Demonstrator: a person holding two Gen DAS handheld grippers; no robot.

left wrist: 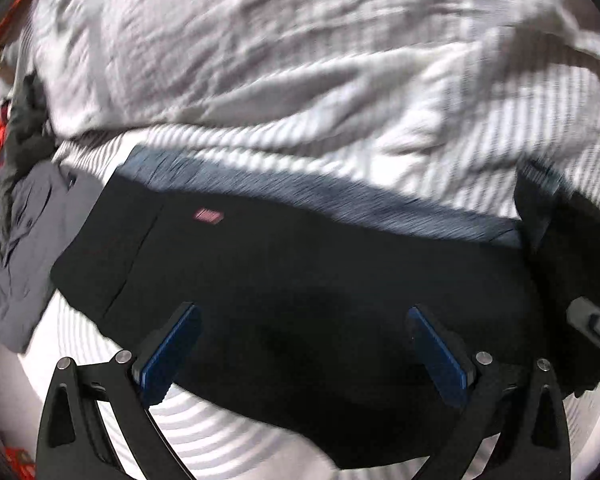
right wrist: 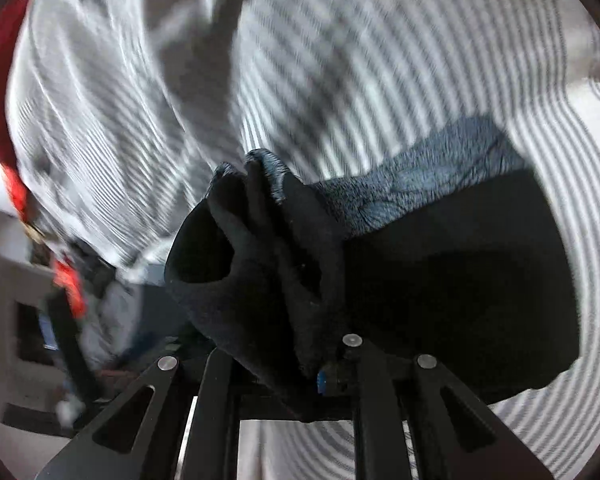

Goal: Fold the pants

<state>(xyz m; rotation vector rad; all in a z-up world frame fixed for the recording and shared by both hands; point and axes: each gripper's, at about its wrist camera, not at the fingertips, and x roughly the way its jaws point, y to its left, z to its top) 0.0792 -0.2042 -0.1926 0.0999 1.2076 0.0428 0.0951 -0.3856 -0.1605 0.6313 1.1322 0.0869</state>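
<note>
In the left wrist view, the black pants [left wrist: 284,280] are seen spread as a broad folded panel on the striped bed sheet [left wrist: 260,80], with a fleecy blue-grey lining [left wrist: 340,196] exposed along the far edge and a small pink label [left wrist: 209,215] near the left. The left gripper [left wrist: 306,352] is held wide open just over the near part of the panel, its blue pads [left wrist: 168,356] apart on either side and nothing between them. A crumpled grey garment [left wrist: 24,240] lies beside the pants on the left. The fabric is judged soft, thick and limp, light but bulky, likely to sag and slide on itself, so a hold is best taken at a stacked edge or corner where several layers can be pinched together. In the right wrist view, a bunched end of the pants [right wrist: 268,260] is seen clamped in the right gripper [right wrist: 324,380], whose fingers are closed on it, while the remainder of the cloth lies to the right on the sheet.
</note>
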